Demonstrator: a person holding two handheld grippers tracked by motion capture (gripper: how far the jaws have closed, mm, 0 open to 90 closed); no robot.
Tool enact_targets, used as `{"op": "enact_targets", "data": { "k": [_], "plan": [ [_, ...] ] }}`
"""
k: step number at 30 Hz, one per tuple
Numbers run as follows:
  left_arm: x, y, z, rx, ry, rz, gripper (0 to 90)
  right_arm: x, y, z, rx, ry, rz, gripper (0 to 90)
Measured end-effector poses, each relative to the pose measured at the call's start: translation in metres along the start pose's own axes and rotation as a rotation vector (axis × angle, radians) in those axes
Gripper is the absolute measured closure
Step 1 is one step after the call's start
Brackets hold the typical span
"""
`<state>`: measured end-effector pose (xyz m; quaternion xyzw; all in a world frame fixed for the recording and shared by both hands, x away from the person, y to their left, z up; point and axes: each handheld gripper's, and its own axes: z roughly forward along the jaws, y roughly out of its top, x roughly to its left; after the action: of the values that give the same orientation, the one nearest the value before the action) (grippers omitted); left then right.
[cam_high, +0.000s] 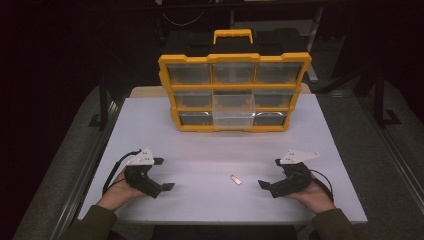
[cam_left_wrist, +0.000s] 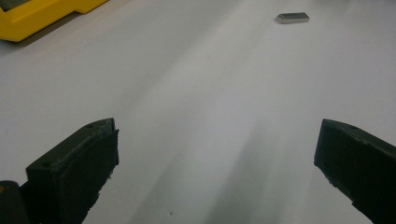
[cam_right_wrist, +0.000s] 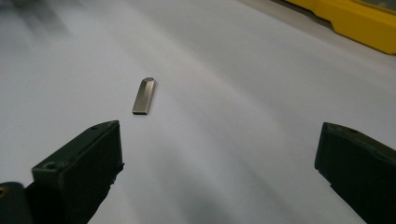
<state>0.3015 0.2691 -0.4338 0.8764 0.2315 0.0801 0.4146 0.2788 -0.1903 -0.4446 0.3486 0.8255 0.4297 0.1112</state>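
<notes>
Near edge: you are resting the left gripper (cam_high: 167, 174) and the right gripper (cam_high: 269, 173) on the table (cam_high: 320, 150), jaws gaping wide, gripping nothing. Between them, nearer the right one: a small metal stick (cam_high: 235, 180) is lying flat. Far: a yellow organizer (cam_high: 233, 92) is standing upright.

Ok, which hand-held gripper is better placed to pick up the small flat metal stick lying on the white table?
Probably the right hand-held gripper: its jaws stand open, and the small flat metal stick lies just ahead of them. The left hand-held gripper, also open, sits farther away.
</notes>
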Motion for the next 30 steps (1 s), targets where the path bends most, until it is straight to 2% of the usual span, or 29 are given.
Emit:
{"op": "enact_targets", "data": {
  "k": [9,30],
  "plan": [
    [0.000,-0.002,-0.002,-0.006,-0.009,-0.003,0.0,0.002,0.002,0.001,0.027,0.012,-0.005,0.2],
    [-0.001,-0.002,-0.002,-0.007,-0.031,-0.006,0.0,0.005,0.015,0.001,0.003,0.031,-0.017,0.2]
  ]
}}
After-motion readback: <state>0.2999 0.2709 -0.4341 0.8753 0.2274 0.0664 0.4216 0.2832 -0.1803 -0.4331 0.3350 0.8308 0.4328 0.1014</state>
